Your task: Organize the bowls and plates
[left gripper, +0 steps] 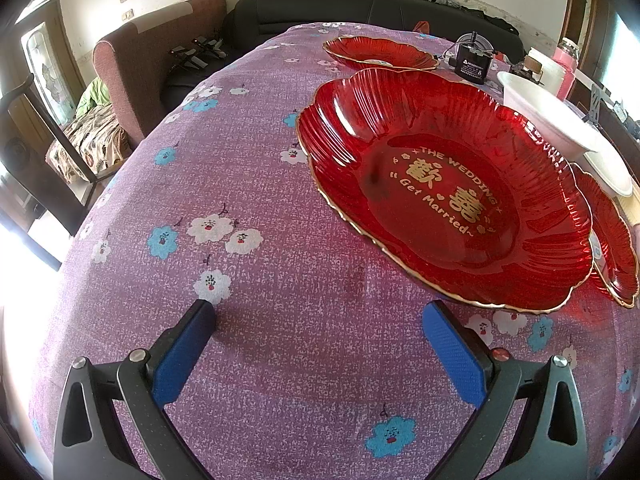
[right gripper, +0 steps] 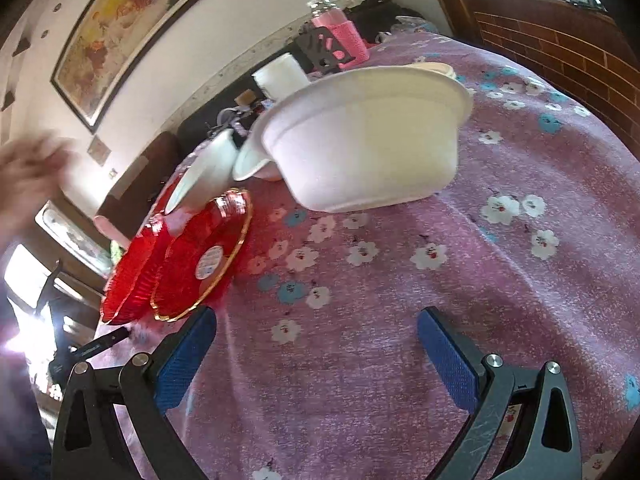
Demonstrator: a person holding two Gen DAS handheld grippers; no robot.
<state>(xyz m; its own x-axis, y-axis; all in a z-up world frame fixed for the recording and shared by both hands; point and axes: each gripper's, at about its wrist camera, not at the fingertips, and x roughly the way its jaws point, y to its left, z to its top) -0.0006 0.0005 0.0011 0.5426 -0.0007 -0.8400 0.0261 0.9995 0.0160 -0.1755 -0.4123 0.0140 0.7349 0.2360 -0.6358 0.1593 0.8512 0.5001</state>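
Blue-padded fingers are spread wide on both the left gripper [left gripper: 319, 318] and right gripper [right gripper: 317, 326], nothing held. Three scalloped red glass plates [left gripper: 444, 196] are seen left-side on the floral tablecloth [left gripper: 248, 320]; three white bowls [right gripper: 366, 140] only show properly right-side, the nearest foam-like.

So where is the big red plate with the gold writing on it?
In the left wrist view, the big red plate sits on the purple flowery tablecloth, right of centre. A white bowl is behind it and a smaller red plate at its right edge.
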